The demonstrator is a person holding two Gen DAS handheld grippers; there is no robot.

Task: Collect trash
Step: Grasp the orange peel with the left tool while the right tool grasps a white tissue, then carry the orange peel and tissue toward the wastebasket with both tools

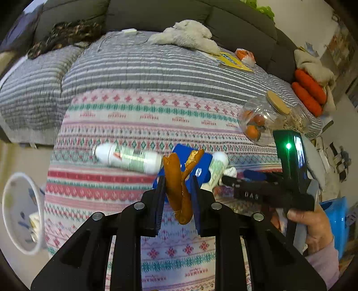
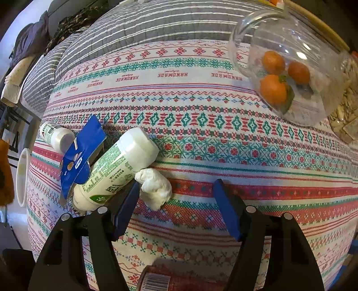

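The left gripper [image 1: 176, 197] is clenched on a brown peel [image 1: 179, 185], probably banana, which hangs between its jaws above the patterned cloth [image 1: 134, 116]. The right gripper [image 2: 176, 201] stands with its jaws apart and nothing between them, low over the cloth. A crumpled white tissue [image 2: 154, 188] lies just beside its left finger, touching a green-and-white bottle [image 2: 116, 165] lying on its side.

The peel is limp and split, and only a narrow part seems to be pinched, so a quick swing toward the white bin [image 1: 22, 212], off the cloth's left edge, could shake it loose onto the cloth or the floor. On the right, the tissue sits off-centre, outside the gap between the jaws. Closing from here would likely catch only its edge or nothing, and the left finger could nudge the bottle and set it rolling toward the blue wrapper [image 2: 82, 154] and the smaller bottle [image 2: 57, 136] near the cloth's left edge. With both hands working close together, the grippers could also knock each other.

The surface is a soft padded piece covered by a woven cloth in red, green and white bands, with a grey striped quilt [image 1: 134, 65] beyond it and a dark sofa [image 1: 156, 13] behind. A clear jar [image 2: 286, 73] holding small orange fruit lies near the cloth's far right corner. Soft toys and cushions crowd the sofa.
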